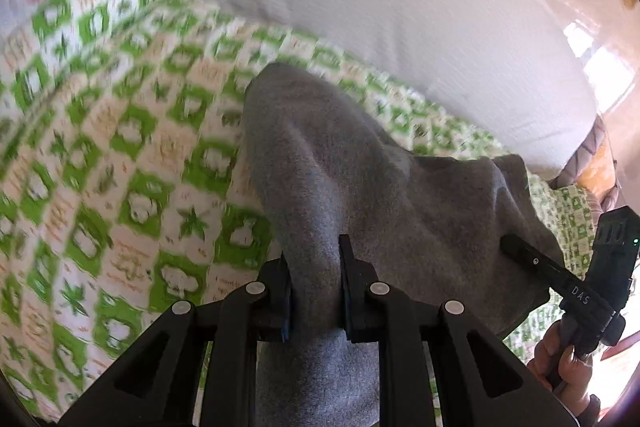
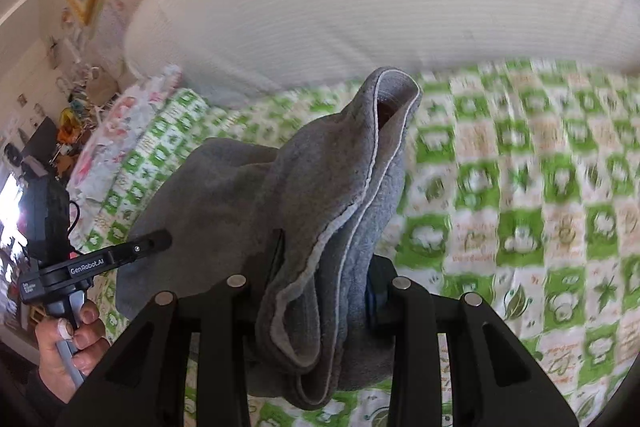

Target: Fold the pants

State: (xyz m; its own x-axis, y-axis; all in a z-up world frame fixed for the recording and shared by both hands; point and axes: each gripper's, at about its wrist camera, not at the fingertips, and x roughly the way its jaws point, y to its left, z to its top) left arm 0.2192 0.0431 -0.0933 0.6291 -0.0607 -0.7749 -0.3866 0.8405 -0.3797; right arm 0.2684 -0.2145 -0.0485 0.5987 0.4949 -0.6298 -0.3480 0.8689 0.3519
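The grey fleece pants [image 1: 344, 171] hang bunched between both grippers above a bed. My left gripper [image 1: 316, 267] is shut on a thick fold of the grey fabric, which drapes forward and down past the fingers. My right gripper [image 2: 320, 267] is shut on another bunch of the pants [image 2: 320, 187], with a pale seam edge and an open hem showing at the top. The right gripper also shows at the right edge of the left wrist view [image 1: 508, 243], pinching the cloth. The left gripper shows at the left of the right wrist view [image 2: 160, 241].
A green-and-white patterned bedspread [image 1: 120, 155] lies below the pants and also shows in the right wrist view [image 2: 520, 207]. A large white pillow [image 1: 400, 7] lies at the far side. A floral cushion [image 2: 116, 155] sits at the left, with cluttered room beyond.
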